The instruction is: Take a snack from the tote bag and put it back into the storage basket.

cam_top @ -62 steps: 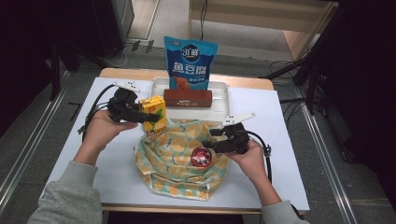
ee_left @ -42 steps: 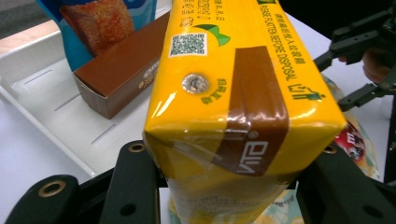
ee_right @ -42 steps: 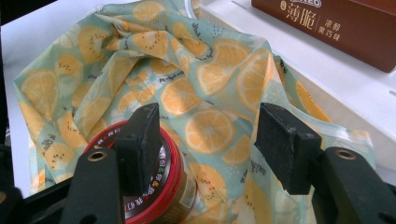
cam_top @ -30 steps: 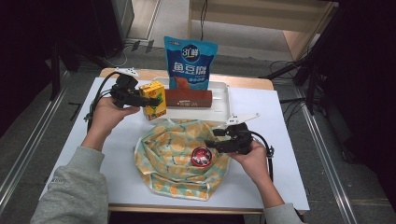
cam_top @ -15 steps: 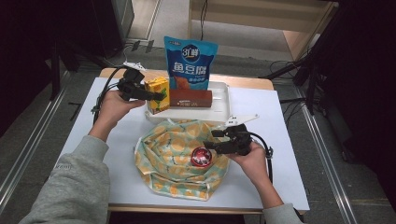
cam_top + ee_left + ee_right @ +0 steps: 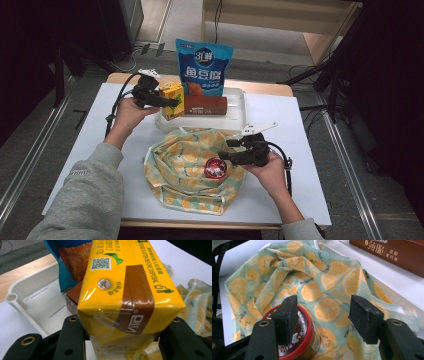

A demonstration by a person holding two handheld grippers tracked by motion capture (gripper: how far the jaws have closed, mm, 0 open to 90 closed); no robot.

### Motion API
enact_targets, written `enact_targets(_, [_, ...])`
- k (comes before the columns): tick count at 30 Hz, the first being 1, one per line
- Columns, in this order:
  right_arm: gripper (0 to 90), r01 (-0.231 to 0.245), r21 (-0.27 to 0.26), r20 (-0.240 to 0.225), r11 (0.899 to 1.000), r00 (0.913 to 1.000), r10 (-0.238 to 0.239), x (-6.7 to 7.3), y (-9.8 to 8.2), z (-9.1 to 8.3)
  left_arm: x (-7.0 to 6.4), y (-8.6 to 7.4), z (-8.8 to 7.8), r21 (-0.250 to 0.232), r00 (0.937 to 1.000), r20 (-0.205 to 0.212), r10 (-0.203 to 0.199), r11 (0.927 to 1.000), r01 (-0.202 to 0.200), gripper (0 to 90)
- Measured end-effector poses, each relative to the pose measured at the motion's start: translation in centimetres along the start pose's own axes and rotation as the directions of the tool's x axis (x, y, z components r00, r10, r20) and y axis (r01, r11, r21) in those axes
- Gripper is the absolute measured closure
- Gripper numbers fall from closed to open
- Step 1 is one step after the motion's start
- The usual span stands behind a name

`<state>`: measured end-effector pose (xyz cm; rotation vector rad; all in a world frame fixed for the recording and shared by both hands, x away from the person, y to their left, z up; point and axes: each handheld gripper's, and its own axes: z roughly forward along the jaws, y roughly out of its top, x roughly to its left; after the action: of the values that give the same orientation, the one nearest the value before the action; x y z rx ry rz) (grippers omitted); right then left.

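Note:
My left gripper point(image 6: 166, 103) is shut on a yellow juice carton point(image 6: 171, 100) and holds it at the left end of the white tray point(image 6: 239, 107). In the left gripper view both jaws press the carton's point(image 6: 125, 290) sides; whether its base touches the tray point(image 6: 30, 297) is hidden. A red-lidded jar point(image 6: 215, 168) sits in the lemon-print cloth bag point(image 6: 185, 155). My right gripper point(image 6: 222, 159) hovers over it, open. In the right gripper view the jar point(image 6: 299, 340) lies under the left pad, and the right pad stands apart over the bag point(image 6: 324, 290).
A blue snack bag point(image 6: 204, 70) stands upright at the back of the tray, with a brown box point(image 6: 206, 105) lying in front of it. The white tabletop point(image 6: 310, 150) extends to the right. Cables trail from both grippers.
My left hand has carried the carton from the bag's edge back to the tray's left end. The right hand and the jar have stayed put.

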<state>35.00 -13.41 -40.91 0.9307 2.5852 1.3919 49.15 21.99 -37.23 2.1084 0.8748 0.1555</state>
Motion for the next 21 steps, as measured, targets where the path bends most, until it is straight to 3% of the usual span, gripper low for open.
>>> enact_targets(4, [41.1, -0.004, -0.002, -0.003, 1.000, 1.0000, 0.004, 0.0, 0.0, 0.0, 0.3, -0.2, 0.7, 0.018, 1.0000, 0.000, 0.003, 0.9998, -0.003, 55.5])
enact_targets(10, [41.0, -0.004, 0.005, 0.000, 1.000, 1.0000, 0.004, -0.1, 0.0, 0.0, 1.0, -0.7, 1.8, 0.028, 0.9997, 0.002, -0.024, 0.9993, 0.023, 55.5])
enact_targets(21, [41.0, -0.001, 0.001, 0.001, 1.000, 1.0000, 0.001, -0.1, 0.0, 0.0, 1.0, -1.5, 2.7, 0.059, 0.9996, -0.021, 0.018, 0.9981, -0.017, 55.5])
